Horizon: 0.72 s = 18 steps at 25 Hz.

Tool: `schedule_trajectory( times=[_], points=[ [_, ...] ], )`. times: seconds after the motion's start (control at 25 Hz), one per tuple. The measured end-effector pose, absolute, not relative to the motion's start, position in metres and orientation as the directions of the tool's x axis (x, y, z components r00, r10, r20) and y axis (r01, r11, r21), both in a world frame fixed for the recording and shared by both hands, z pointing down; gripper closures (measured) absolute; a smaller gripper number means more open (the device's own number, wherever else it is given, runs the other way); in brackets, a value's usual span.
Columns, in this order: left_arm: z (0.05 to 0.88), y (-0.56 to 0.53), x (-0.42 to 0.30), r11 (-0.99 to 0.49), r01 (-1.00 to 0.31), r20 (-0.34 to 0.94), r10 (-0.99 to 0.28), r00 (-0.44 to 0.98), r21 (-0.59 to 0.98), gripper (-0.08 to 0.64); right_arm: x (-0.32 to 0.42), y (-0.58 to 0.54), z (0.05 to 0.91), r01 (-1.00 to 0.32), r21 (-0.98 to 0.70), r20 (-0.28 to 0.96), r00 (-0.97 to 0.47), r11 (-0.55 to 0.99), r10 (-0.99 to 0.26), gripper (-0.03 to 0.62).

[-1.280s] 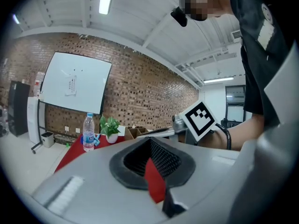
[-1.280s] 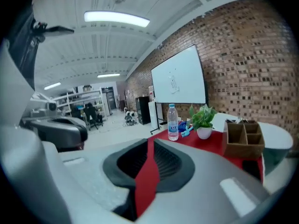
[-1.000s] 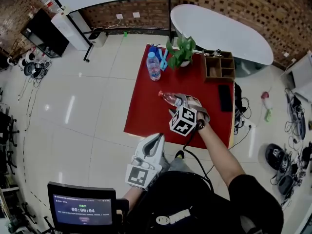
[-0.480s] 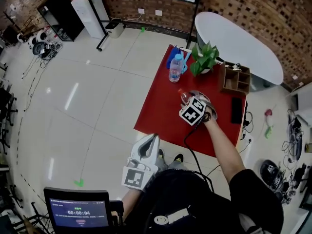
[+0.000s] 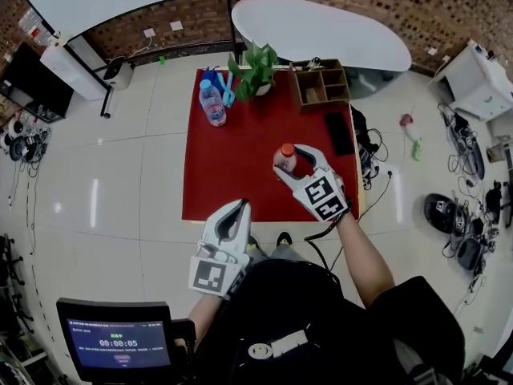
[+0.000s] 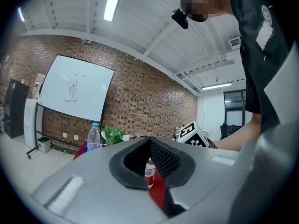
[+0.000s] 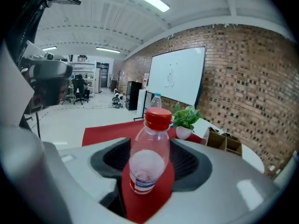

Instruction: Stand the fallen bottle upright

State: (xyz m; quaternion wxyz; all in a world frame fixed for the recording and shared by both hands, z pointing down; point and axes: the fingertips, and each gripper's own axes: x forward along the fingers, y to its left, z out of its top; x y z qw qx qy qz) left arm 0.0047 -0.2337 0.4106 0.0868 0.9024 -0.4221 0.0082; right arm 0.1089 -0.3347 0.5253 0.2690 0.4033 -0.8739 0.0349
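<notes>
A clear bottle with a red cap [image 5: 285, 156] stands upright on the red tablecloth [image 5: 232, 167], near its right half. My right gripper [image 5: 296, 160] is shut on the bottle, its jaws curving round the body from the near side. In the right gripper view the bottle [image 7: 148, 158] fills the middle between the black pads [image 7: 188, 161], cap up. My left gripper [image 5: 238, 209] hangs shut and holds nothing, just off the table's front edge. Through its narrow jaw slit in the left gripper view [image 6: 150, 164] I glimpse the same bottle [image 6: 149, 172].
A second, blue-capped bottle [image 5: 212, 103] stands upright at the back left of the cloth, beside a potted plant [image 5: 255, 65]. A wooden organiser [image 5: 321, 85] and a flat black item [image 5: 339, 132] sit along the right side. Cables lie on the floor to the right.
The right gripper has swung the red-capped bottle from lying sideways to standing upright on the cloth. The left gripper has stayed low by the table's front edge. The head view has shifted.
</notes>
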Motion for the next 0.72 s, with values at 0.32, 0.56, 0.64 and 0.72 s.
schedule_trajectory(
  times=[0.32, 0.56, 0.64, 0.72],
  points=[
    [0.408, -0.228, 0.02, -0.666, -0.735, 0.097, -0.729, 0.677, 0.129, 0.558, 0.118, -0.324, 0.522, -0.763, 0.077, 0.451, -0.548, 0.642, -0.705, 0.325],
    [0.405, -0.224, 0.019, -0.669, -0.732, 0.085, -0.728, 0.681, 0.13, 0.558, 0.126, -0.32, 0.502, -0.797, -0.011, 0.383, -0.561, 0.604, -0.734, 0.325],
    [0.405, -0.224, 0.017, -0.667, -0.732, 0.073, -0.731, 0.679, 0.136, 0.558, 0.132, -0.315, 0.49, -0.811, -0.019, 0.36, -0.551, 0.585, -0.753, 0.325],
    [0.403, -0.223, 0.016, -0.669, -0.73, 0.061, -0.73, 0.681, 0.14, 0.558, 0.139, -0.304, 0.47, -0.828, -0.034, 0.314, -0.54, 0.559, -0.781, 0.325]
  ],
)
